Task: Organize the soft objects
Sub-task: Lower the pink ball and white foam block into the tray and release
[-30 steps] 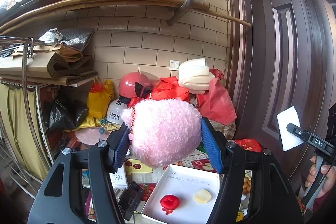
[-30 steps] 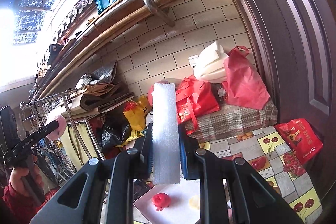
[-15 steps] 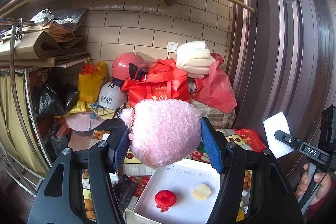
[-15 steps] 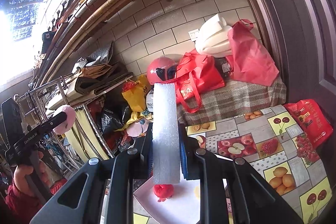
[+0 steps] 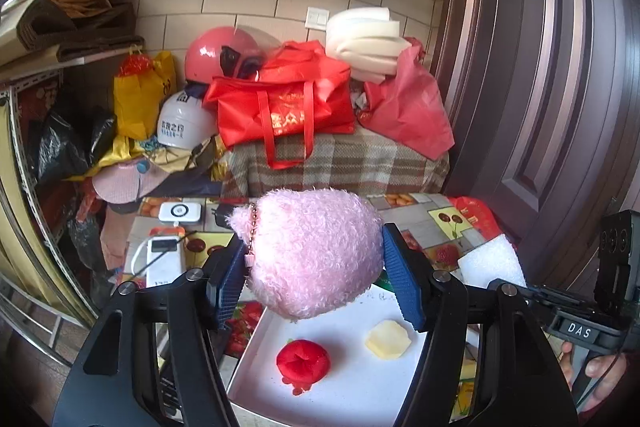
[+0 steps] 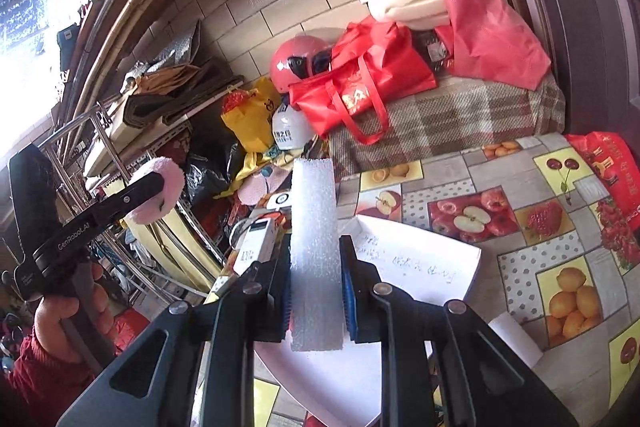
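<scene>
Two grips: both loaded.
Left gripper (image 5: 314,277): half-open, clamped on fluffy pink plush ball (image 5: 314,251), lowered over white rectangular tray (image 5: 360,387).
Right gripper (image 6: 316,301): narrow, pinching white foam strip (image 6: 314,251), lowered likewise.
Implication: placement near.

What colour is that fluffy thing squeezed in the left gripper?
Pale pink fluffy toy; clearest in the left wrist view.

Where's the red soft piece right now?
In the left wrist view, the red soft piece lies in the white tray, left of the yellow piece, below the held pink plush.
</scene>
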{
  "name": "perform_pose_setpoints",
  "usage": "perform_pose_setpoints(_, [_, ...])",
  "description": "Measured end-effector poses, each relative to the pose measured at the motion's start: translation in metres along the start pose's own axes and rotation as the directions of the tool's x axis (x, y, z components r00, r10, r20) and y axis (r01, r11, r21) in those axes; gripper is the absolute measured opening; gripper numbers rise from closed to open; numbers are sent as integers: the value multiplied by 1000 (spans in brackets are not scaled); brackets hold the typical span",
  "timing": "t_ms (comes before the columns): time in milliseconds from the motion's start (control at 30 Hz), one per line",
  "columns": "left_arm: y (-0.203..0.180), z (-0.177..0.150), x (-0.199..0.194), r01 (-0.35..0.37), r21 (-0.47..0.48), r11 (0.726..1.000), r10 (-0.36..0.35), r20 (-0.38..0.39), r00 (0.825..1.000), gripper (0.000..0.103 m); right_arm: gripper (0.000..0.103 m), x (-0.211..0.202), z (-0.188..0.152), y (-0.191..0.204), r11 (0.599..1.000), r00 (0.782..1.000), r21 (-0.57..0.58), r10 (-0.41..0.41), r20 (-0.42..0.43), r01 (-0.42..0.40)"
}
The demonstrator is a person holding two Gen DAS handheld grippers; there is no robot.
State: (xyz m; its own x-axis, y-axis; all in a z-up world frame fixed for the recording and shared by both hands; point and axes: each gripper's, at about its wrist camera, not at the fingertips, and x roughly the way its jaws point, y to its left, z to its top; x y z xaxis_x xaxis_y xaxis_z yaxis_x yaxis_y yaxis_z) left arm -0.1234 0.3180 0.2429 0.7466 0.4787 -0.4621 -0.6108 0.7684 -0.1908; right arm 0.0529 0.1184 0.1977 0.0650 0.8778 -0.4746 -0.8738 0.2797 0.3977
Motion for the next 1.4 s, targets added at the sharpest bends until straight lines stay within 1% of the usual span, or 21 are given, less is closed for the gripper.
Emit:
perform_pose_setpoints(100, [-6, -21, 47, 6, -2, 1000, -6, -89, 996, 64, 19, 31, -19, -14, 999, 996, 50, -15, -91, 19])
perform_pose_setpoints(200, [-19, -40, 86, 0, 45, 999, 7, -151, 989, 64, 19, 51, -34, -24, 996, 988, 86, -21, -150, 34])
perform_pose_setpoints(300, [-26, -56, 120, -38, 78, 996, 54, -213, 976, 64, 19, 66, -45, -26, 994, 981, 97, -25, -193, 44])
perform_pose_setpoints(367, [-27, -64, 140, -79, 96, 992, 101, -252, 963, 64, 19, 75, -50, -26, 994, 976, 94, -27, -217, 49])
perform_pose_setpoints(433, [-24, -70, 155, -101, 101, 990, 126, -284, 950, 64, 21, 84, -57, -26, 994, 971, 92, -31, -239, 54])
perform_pose_setpoints(500, [-24, -76, 166, -114, 130, 985, 149, -304, 941, 68, 21, 90, -60, -26, 994, 966, 94, -27, -256, 52])
perform_pose_setpoints(533, [-24, -78, 169, -124, 147, 981, 165, -307, 937, 79, 25, 92, -62, -26, 994, 964, 90, -31, -263, 56])
perform_pose_setpoints(567, [-24, -80, 171, -136, 157, 978, 179, -309, 934, 95, 51, 93, -64, -26, 994, 963, 83, -41, -265, 65])
perform_pose_setpoints(600, [-24, -80, 171, -146, 161, 976, 191, -310, 931, 102, 70, 93, -64, -26, 994, 964, 78, -49, -261, 71])
perform_pose_setpoints(633, [-23, -80, 171, -149, 162, 976, 193, -306, 932, 103, 97, 93, -65, -26, 994, 966, 75, -57, -254, 78])
perform_pose_setpoints(667, [-23, -81, 170, -151, 162, 975, 194, -302, 933, 103, 103, 92, -65, -27, 994, 967, 72, -66, -247, 87])
perform_pose_setpoints(833, [-21, -81, 165, -152, 153, 976, 193, -300, 934, 103, 103, 92, -65, -28, 991, 966, 76, -87, -243, 108])
perform_pose_setpoints(967, [-24, -81, 157, -147, 141, 979, 183, -298, 937, 103, 103, 83, -64, -27, 989, 969, 74, -105, -225, 124])
perform_pose_setpoints(1100, [-28, -90, 147, -119, 98, 988, 144, -312, 939, 103, 103, 66, -60, -31, 985, 972, 76, -140, -188, 156])
perform_pose_setpoints(1167, [-29, -99, 139, -111, 57, 992, 124, -320, 939, 103, 103, 59, -61, -36, 979, 966, 75, -171, -194, 188])
perform_pose_setpoints(1233, [-29, -108, 130, -91, 17, 996, 91, -327, 941, 103, 103, 46, -65, -44, 974, 966, 100, -181, -183, 201])
perform_pose_setpoints(1300, [-31, -116, 120, -86, 5, 996, 83, -325, 942, 103, 103, 30, -68, -53, 968, 966, 125, -194, -168, 217])
perform_pose_setpoints(1400, [-37, -126, 102, -68, -14, 998, 60, -330, 942, 103, 103, 0, -72, -65, 955, 961, 140, -243, -131, 261])
